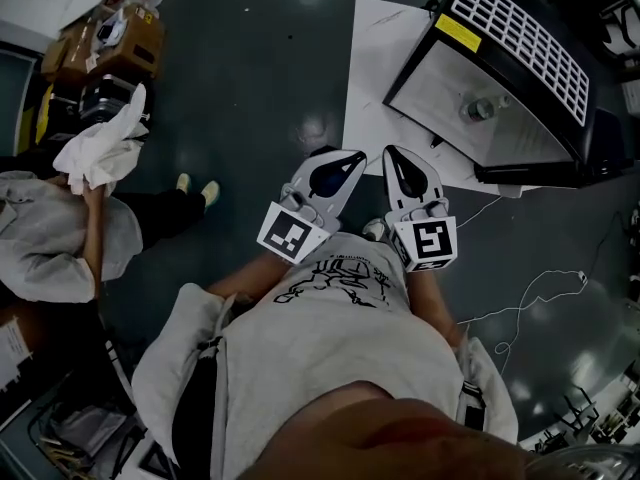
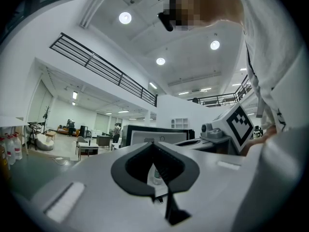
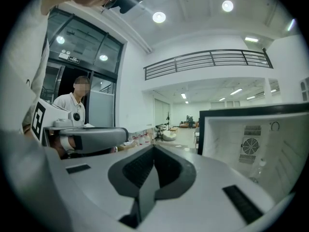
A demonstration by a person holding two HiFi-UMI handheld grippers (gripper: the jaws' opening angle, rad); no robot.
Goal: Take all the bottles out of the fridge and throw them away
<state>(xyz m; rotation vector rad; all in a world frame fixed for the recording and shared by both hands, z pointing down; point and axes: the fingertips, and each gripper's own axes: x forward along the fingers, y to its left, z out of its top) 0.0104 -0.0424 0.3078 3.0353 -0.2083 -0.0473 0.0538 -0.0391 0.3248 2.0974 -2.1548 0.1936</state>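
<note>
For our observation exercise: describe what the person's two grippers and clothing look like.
The left gripper and right gripper both have white shells tapering to a point, with dark grey inner pads. Each carries a cube with black-and-white square markers. The person wears a light grey top with black print.

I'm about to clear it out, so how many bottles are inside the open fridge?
1: a clear bottle sits near the middle of the fridge interior. Corners behind its dark frame may hide more.
</note>
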